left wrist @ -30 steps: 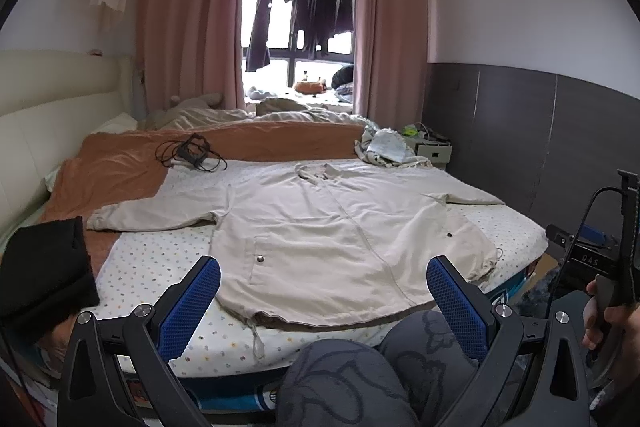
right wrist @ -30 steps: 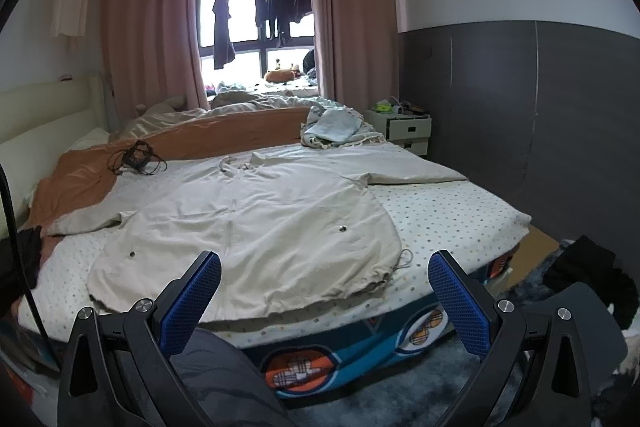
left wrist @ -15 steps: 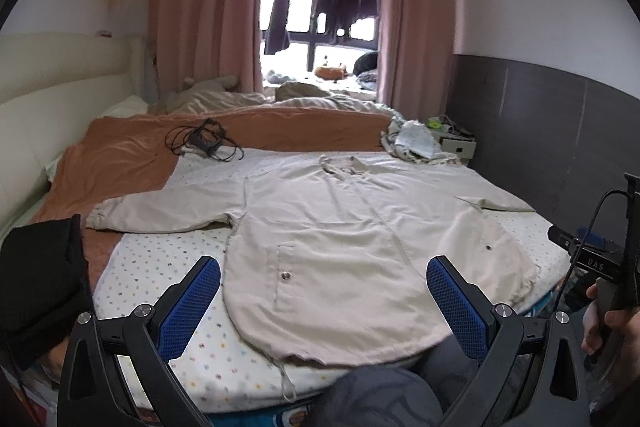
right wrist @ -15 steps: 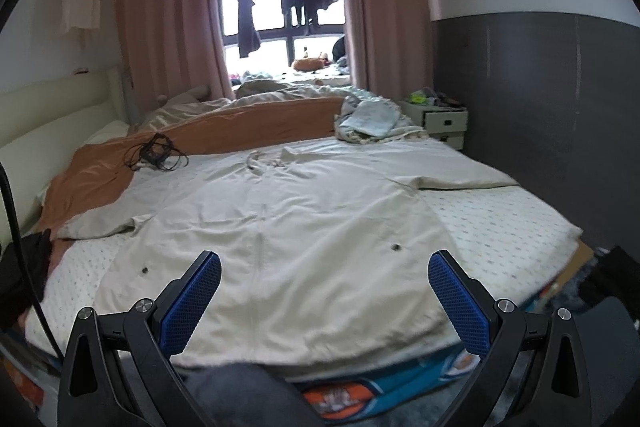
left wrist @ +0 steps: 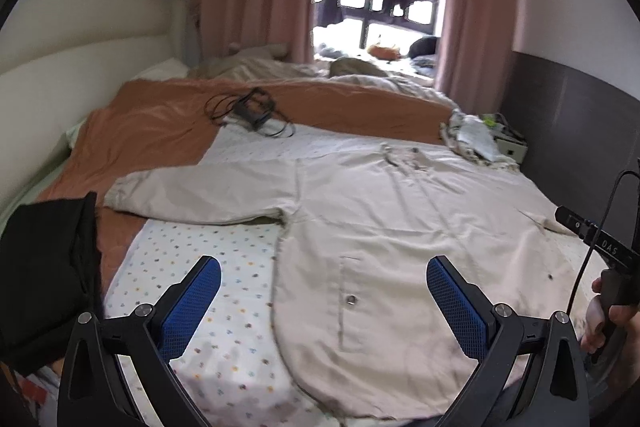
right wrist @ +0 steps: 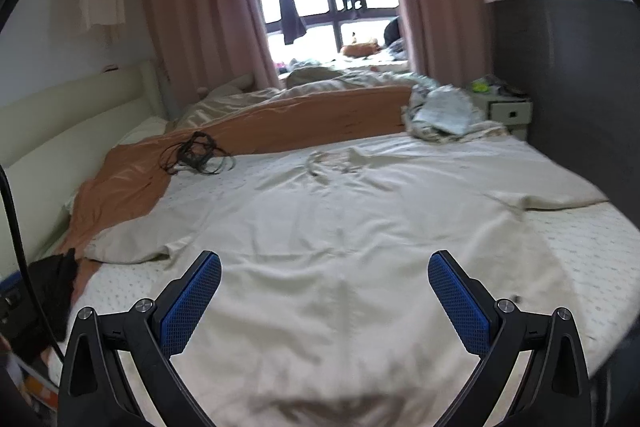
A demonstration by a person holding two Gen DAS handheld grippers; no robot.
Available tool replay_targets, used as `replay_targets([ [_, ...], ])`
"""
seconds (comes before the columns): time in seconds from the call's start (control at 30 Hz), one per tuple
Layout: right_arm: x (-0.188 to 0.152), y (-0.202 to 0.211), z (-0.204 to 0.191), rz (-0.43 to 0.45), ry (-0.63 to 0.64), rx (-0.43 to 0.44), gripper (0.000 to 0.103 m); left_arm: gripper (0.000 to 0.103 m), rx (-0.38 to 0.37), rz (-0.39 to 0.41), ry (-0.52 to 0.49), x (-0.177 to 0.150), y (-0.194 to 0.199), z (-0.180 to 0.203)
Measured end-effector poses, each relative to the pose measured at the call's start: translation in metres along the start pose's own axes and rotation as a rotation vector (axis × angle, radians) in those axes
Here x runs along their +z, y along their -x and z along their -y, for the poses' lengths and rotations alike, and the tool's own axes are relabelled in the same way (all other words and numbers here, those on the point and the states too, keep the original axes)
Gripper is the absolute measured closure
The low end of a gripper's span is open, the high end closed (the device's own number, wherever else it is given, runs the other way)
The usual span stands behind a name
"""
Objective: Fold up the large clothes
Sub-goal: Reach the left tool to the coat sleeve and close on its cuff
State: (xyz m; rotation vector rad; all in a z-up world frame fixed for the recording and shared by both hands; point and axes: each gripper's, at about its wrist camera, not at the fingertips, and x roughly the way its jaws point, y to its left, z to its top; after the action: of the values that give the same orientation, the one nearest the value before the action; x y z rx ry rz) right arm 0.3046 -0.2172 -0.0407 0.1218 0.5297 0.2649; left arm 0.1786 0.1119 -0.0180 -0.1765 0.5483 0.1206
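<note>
A large beige button-front coat [left wrist: 392, 227] is lying spread flat on the dotted white bed sheet [left wrist: 208, 291]. The left gripper [left wrist: 323, 301] and right gripper [right wrist: 324, 301] are hovering above its hem, jaws gaping wide, holding nothing.

Home bedroom: bed [left wrist: 224, 307], pink curtains [right wrist: 200, 27], nightstand [right wrist: 508, 111].

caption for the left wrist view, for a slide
Open left gripper above a beige jacket spread flat on the bed.
</note>
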Motion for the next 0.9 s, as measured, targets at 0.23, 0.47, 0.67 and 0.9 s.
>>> replay_targets([
  [0.23, 0.028, -0.072, -0.034, -0.049, -0.026, 0.101, 0.0, 0.005, 0.082, -0.03, 0.088, 0.022, -0.035, -0.045],
  [0.47, 0.053, -0.139, -0.085, -0.086, -0.003, 0.221, 0.0, 0.011, 0.155, -0.076, 0.142, 0.041, -0.069, -0.088],
  [0.67, 0.057, -0.188, -0.122, -0.163, 0.013, 0.235, 0.0, 0.011, 0.202, -0.084, 0.148, 0.056, -0.097, -0.122],
  [0.9, 0.07, -0.224, -0.146, -0.177, 0.011, 0.266, 0.0, 0.017, 0.237, -0.13, 0.235, 0.078, -0.142, -0.169],
])
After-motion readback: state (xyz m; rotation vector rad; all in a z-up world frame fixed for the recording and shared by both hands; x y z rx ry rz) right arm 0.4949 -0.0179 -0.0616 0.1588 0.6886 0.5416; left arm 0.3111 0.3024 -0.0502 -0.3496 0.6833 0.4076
